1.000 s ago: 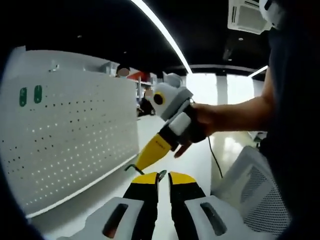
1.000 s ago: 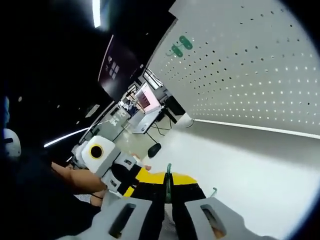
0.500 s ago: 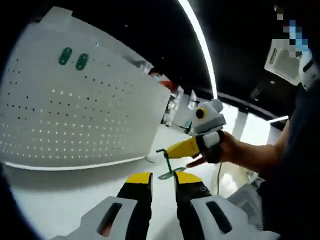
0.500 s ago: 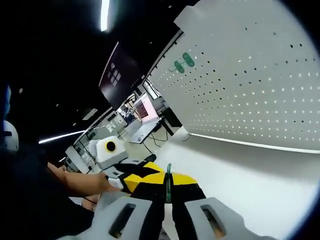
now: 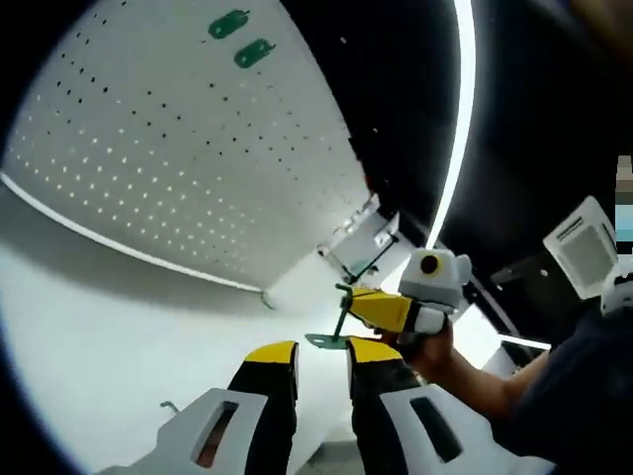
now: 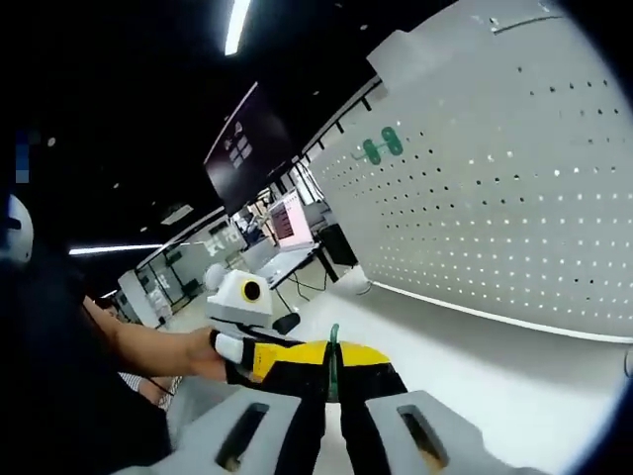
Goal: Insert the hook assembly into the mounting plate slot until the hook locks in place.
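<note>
Hook assembly [image 6: 333, 348] sits pinched in the right tool [image 6: 332, 371], the left tool [image 5: 321, 361] spread empty below; aiming squarely at the pegboard's [image 6: 514, 198] slots at two o'clock should seat it.

Left gripper [image 5: 312, 358] sits low centre with its jaws parted; right gripper [image 6: 333, 368], low centre, is clamped tight, each gripped by a hand.
</note>
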